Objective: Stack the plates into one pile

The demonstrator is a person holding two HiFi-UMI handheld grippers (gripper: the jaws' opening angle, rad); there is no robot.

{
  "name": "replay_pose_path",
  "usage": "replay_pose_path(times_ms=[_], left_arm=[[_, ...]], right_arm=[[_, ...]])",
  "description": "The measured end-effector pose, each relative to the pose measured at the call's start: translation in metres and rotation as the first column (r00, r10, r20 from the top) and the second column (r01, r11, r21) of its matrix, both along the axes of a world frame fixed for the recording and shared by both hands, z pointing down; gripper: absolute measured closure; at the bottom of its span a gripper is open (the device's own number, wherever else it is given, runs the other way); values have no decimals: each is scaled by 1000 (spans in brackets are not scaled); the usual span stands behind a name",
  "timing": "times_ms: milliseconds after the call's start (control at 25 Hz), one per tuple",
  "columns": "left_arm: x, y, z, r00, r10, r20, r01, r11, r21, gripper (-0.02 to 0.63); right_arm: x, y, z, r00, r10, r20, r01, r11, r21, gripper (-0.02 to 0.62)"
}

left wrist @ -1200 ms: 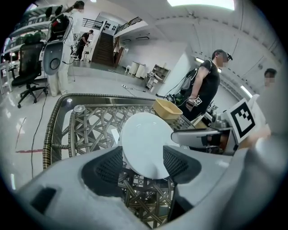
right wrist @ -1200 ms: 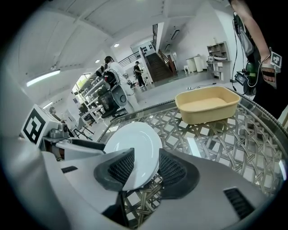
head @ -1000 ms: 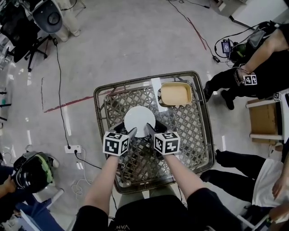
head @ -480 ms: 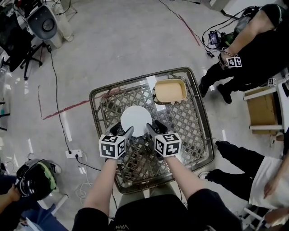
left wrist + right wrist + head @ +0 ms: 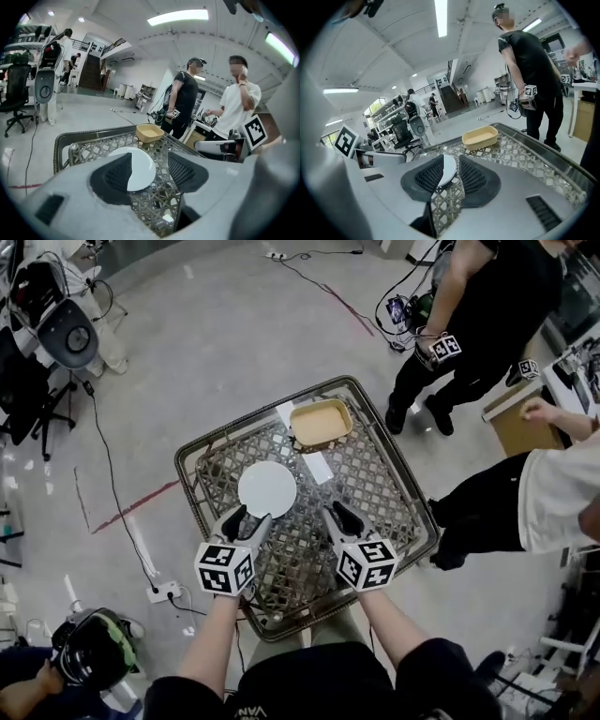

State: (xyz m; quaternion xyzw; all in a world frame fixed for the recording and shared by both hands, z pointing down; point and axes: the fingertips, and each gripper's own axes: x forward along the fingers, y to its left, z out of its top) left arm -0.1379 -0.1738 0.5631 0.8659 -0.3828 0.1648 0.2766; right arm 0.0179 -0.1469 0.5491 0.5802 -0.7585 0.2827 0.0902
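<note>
A white round plate pile (image 5: 267, 488) lies on the lattice table (image 5: 384, 498), left of centre. My left gripper (image 5: 246, 519) hangs just in front of the pile's near edge, clear of it. My right gripper (image 5: 335, 512) hovers further right, over bare lattice. Both sets of jaws are closing with nothing between them. In the left gripper view the plate (image 5: 143, 168) shows beyond the left gripper (image 5: 152, 171). The right gripper view has a sliver of plate (image 5: 449, 169) past the narrower gap of the right gripper (image 5: 451, 177).
A yellow square dish (image 5: 321, 424) sits at the table's far edge, also seen as the dish (image 5: 149, 132) and the dish (image 5: 480, 137). Two people (image 5: 487, 306) (image 5: 553, 493) stand right of the table. Cables (image 5: 103, 446) and a chair (image 5: 42, 381) are on the floor at left.
Both grippers have drawn back from the plate and risen. The right one has swung out to the right and its jaws have narrowed. The plate stays on the table.
</note>
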Motion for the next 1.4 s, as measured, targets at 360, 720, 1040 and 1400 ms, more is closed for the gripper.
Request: replay_pose_path(times_ms=[360, 720, 1040, 1400], left_arm=[[50, 84, -61, 990, 136, -41, -130, 984, 124, 485], [76, 159, -105, 971, 230, -61, -213, 954, 212, 563], [89, 221, -153, 984, 171, -55, -143, 931, 337, 581], [109, 303, -170, 995, 88, -47, -64, 922, 381, 584]], right_arm=[[42, 102, -78, 994, 112, 7, -112, 984, 139, 585], [68, 178, -115, 990, 133, -44, -122, 972, 200, 592], [80, 237, -151, 998, 20, -61, -5, 971, 238, 594], [107, 308, -183, 995, -63, -77, 79, 970, 229, 594]])
